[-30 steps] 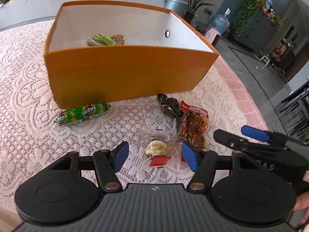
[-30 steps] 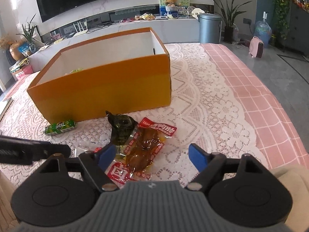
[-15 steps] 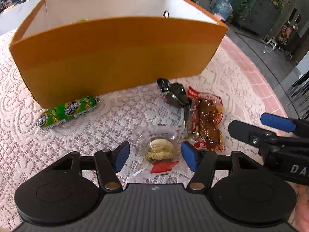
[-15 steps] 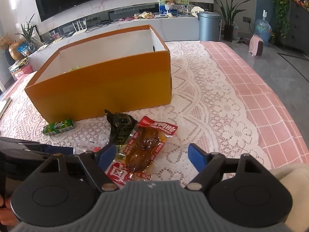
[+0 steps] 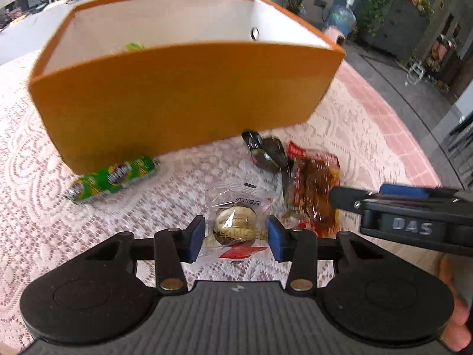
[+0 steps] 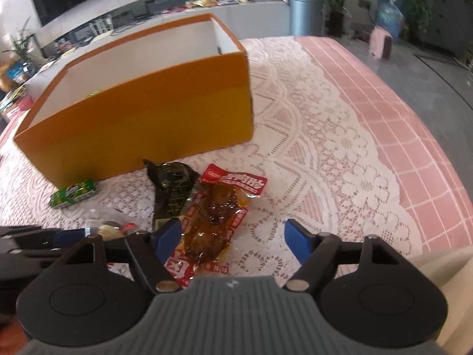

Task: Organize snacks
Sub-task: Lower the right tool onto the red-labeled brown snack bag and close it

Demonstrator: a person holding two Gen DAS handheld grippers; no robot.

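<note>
Left wrist: left gripper (image 5: 235, 238), jaws closing around the clear pastry packet (image 5: 236, 222), pads not yet pressing; orange box (image 5: 183, 100) stands behind, green roll (image 5: 113, 179) at its base. Right wrist: right gripper (image 6: 233, 241), jaws spread and closing over the red packet (image 6: 215, 216) beside a dark packet (image 6: 173, 186); bare lace cloth (image 6: 325, 153) to the right, table edge beyond

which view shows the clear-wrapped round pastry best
The left wrist view: the clear-wrapped round pastry lies whole and centred between the closing blue pads of the left hand-held gripper, date print readable. In the right wrist view only a sliver of it shows at the lower left, mostly hidden behind black gripper parts.
</note>
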